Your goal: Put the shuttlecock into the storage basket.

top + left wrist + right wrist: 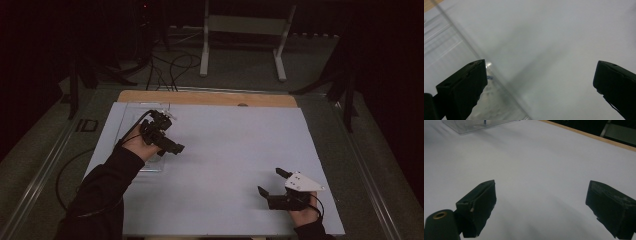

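Note:
A clear plastic tray [135,120] lies on the left part of the white sheet [225,150]. My left gripper [170,134] hovers over the tray's right edge, held in a hand with a black sleeve. In the left gripper view that gripper [539,75] is open wide, with the tray's clear wall [456,40] running under its left jaw. My right gripper [270,181] sits low at the front right of the sheet, open. In the right gripper view it [541,202] has only bare sheet between its jaws, and the tray [474,125] lies far off at the top left.
A small blue mark [484,122] shows inside the tray; what it is I cannot tell. A wooden strip [210,97] borders the sheet's far edge. Beyond it stand a white frame [245,40] and cables [170,70] on the floor.

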Demonstrator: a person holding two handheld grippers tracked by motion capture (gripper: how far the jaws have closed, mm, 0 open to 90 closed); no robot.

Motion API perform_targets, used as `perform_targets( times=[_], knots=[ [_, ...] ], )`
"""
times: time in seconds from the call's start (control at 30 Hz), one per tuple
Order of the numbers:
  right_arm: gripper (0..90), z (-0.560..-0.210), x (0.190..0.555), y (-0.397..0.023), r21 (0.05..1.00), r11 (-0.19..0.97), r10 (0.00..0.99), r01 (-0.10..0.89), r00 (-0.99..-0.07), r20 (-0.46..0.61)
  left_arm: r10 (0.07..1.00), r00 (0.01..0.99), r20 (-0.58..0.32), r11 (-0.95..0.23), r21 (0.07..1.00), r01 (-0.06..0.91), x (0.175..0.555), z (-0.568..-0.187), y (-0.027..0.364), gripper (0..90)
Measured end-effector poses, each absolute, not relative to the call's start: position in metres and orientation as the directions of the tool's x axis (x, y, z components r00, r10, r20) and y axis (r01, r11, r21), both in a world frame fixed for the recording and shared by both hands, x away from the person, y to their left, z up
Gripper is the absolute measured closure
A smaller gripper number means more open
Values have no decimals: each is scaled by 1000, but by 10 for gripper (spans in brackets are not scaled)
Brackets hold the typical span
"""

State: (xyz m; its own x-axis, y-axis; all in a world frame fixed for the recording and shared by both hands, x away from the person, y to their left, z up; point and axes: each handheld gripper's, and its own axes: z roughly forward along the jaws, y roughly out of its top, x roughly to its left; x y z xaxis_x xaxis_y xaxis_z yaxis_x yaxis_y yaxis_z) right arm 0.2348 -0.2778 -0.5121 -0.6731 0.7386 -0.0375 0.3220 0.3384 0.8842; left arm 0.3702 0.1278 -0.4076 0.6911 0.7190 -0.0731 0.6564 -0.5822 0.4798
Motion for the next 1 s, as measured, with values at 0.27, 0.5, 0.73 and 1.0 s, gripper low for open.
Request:
perform_targets(
  times=[0.27,0.5,0.73,1.0],
  knots=[
    [95,-512,235,-278,886,334,740,321,-671,-36,654,754,-64,-623,518,585,362,-404,113,0],
    [95,-512,235,-278,887,333,740,320,-672,-35,605,793,-67,-653,528,543,356,-410,102,0],
    [95,-512,235,-278,886,334,738,322,-674,-34,567,819,-91,-658,548,516,350,-413,98,0],
    [95,-511,235,-278,887,333,738,321,-674,-33,517,850,-102,-678,557,480,341,-418,88,0]
  ],
)
